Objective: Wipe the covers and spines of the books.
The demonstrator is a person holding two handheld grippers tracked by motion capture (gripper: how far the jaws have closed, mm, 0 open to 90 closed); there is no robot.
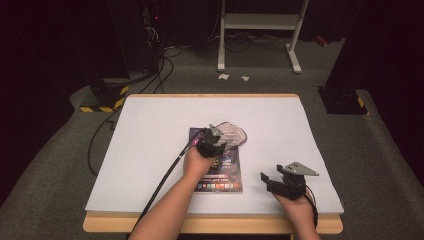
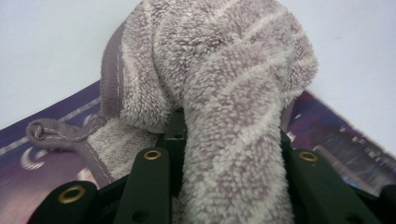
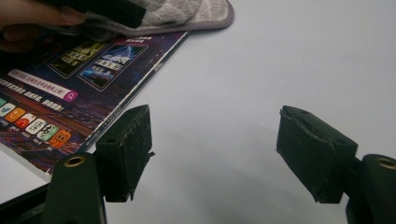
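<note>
White table [image 1: 150, 150], dark room behind. Left gripper [image 1: 212, 141] at frame centre, jaws clamped on bunched towel [image 1: 231, 133], pressed on booklet [image 1: 220, 172]. Right gripper [image 1: 280, 182] lower right, jaws wide, empty. Wiping judged mid-way: upper booklet covered, lower part left.

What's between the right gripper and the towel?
In the high view, bare white table separates the right gripper from the towel.
</note>
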